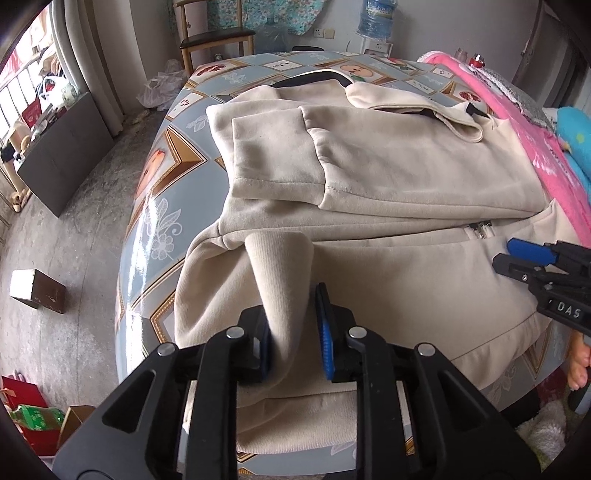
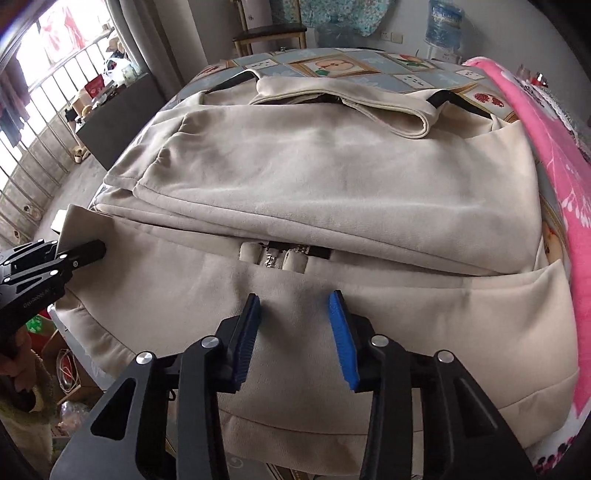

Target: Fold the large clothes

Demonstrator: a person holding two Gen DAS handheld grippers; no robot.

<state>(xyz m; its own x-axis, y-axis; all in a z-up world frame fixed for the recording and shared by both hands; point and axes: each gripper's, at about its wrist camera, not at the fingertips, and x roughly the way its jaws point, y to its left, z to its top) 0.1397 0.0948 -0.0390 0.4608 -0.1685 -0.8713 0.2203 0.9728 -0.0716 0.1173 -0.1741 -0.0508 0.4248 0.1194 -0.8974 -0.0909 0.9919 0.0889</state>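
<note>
A large beige zip jacket [image 1: 406, 166] lies on the patterned table [image 1: 159, 206], its sleeves folded across the body. My left gripper [image 1: 293, 325] is shut on a raised fold of the jacket's left lower edge [image 1: 280, 266]. It also shows at the left of the right wrist view [image 2: 88, 251], holding that beige flap. My right gripper [image 2: 295, 332] is open, its jaws apart just above the jacket's lower front [image 2: 295, 206], below the zipper end [image 2: 273, 258]. It also shows at the right of the left wrist view [image 1: 517, 254].
A pink blanket [image 1: 535, 122] lies along the table's right side. A wooden chair [image 1: 214, 33] and a water bottle [image 1: 376, 18] stand beyond the far edge. A dark panel [image 1: 62, 155], a small box [image 1: 37, 288] and clutter sit on the floor at left.
</note>
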